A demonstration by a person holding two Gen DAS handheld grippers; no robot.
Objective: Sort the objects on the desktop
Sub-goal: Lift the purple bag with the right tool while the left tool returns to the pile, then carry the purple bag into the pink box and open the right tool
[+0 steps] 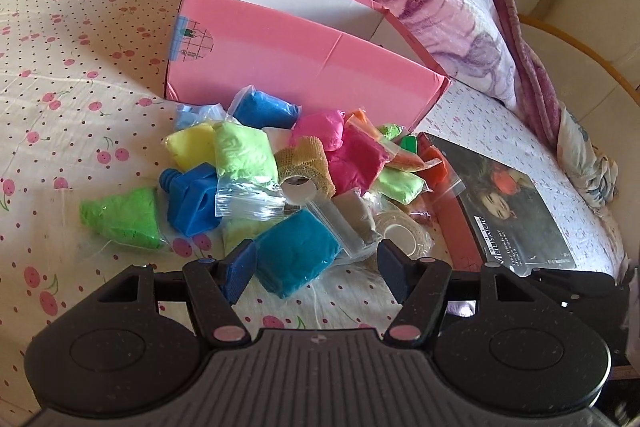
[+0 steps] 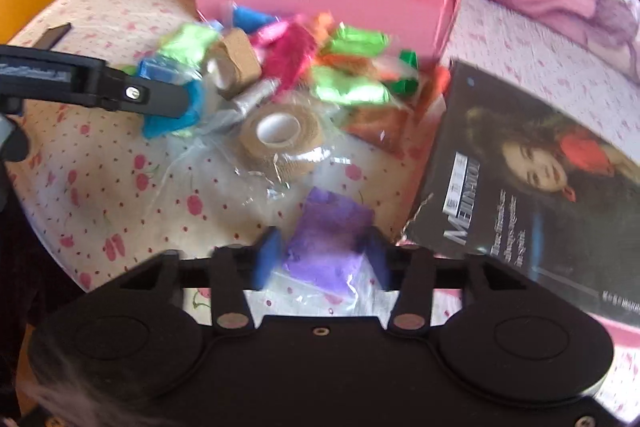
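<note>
Left claw (image 1: 316, 259) is held apart around the teal clay bag (image 1: 298, 257), which sits at six o'clock of the pile, pads not seen pressing. Soft, light and slick in plastic, it is best pinched across its middle. Right claw (image 2: 320, 259) is seen straddling the purple clay bag (image 2: 328, 247), jaws apart; contact cannot be told through blur. Pink box (image 1: 304, 63) is placed at twelve o'clock, on a cherry-print bedsheet (image 1: 60, 99), soft and yielding.

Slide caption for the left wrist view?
Left hand-held gripper open around a teal clay bag, pink box behind.
</note>
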